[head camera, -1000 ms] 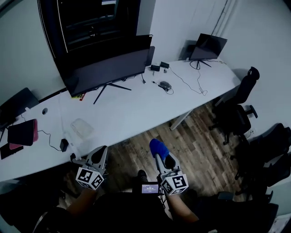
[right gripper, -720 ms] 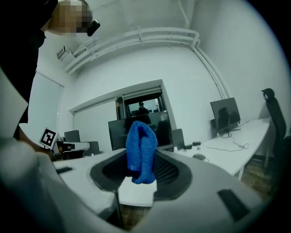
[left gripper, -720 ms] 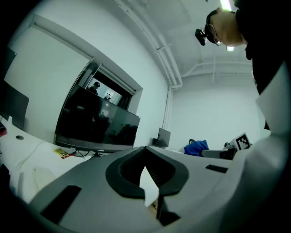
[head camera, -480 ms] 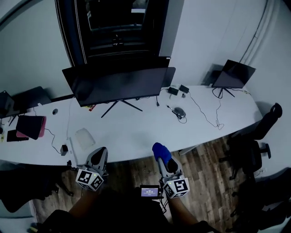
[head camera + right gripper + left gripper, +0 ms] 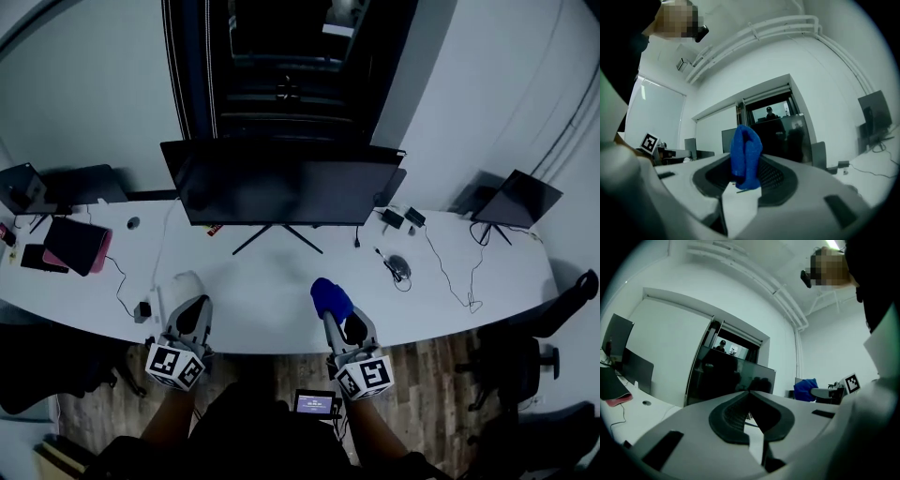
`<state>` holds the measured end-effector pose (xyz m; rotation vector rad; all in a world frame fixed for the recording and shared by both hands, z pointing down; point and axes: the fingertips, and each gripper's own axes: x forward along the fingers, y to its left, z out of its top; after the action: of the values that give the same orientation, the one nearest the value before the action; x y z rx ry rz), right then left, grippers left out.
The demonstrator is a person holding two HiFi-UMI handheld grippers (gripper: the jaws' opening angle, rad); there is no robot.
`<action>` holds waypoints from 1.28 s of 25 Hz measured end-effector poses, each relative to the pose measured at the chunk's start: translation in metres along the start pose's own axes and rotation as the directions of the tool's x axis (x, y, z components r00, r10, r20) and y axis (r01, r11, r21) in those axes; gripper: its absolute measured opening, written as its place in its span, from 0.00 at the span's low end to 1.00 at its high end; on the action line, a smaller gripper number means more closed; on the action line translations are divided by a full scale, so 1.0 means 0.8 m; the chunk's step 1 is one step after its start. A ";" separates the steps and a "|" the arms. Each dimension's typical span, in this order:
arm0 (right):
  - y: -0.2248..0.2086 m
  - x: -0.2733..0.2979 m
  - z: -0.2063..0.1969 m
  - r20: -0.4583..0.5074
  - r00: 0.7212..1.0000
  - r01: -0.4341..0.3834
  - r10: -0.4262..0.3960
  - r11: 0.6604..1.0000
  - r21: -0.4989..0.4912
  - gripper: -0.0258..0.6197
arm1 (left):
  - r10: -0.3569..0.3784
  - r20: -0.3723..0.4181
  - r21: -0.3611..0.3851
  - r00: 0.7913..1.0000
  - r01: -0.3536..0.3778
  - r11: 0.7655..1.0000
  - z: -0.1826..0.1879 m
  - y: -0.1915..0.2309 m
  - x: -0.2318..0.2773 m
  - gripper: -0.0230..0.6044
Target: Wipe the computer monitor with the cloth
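The wide dark computer monitor (image 5: 281, 192) stands on thin legs at the back of the white desk (image 5: 272, 291). It also fills the middle of the left gripper view as the monitor (image 5: 733, 376) and sits behind the cloth as the monitor (image 5: 785, 133) in the right gripper view. My right gripper (image 5: 331, 317) is over the desk's near edge, shut on a bunched blue cloth (image 5: 328, 298) that sticks up between the jaws, and the same cloth (image 5: 746, 157) shows close up. My left gripper (image 5: 195, 305) hovers at the front left, shut and holding nothing, its tips (image 5: 750, 392) meeting.
A small second monitor (image 5: 517, 199), a mouse (image 5: 398, 267) and cables lie on the desk's right. Dark devices, one on pink (image 5: 75, 244), sit at its left. A clear plastic piece (image 5: 178, 284) lies by the left gripper. An office chair (image 5: 572, 300) stands at right.
The view has swung so the desk and monitor now sit square in front and nearer. Both grippers have come over the desk's front edge. The cloth stays clamped in the right one.
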<state>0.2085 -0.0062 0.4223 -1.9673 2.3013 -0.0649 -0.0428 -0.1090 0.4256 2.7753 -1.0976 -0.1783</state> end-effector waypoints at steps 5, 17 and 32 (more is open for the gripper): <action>0.013 0.093 0.043 0.045 0.998 -0.048 0.050 0.998 -0.043 0.26 | 0.043 0.026 0.003 0.999 -0.043 0.999 0.027 0.064 0.037 0.02; 0.115 0.334 0.171 0.084 0.959 -0.238 0.269 0.933 -0.271 0.26 | 0.043 0.015 0.004 0.999 -0.043 0.999 0.085 0.191 0.103 0.03; 0.236 0.516 0.202 -0.110 0.898 -0.403 0.426 0.694 -0.597 0.26 | 0.027 0.024 -0.016 0.999 -0.027 1.000 0.089 0.226 0.142 0.03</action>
<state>-0.0212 -0.3774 0.2177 -1.5320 2.9307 0.8533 -0.0928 -0.3243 0.3826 2.7503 -1.1340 -0.2175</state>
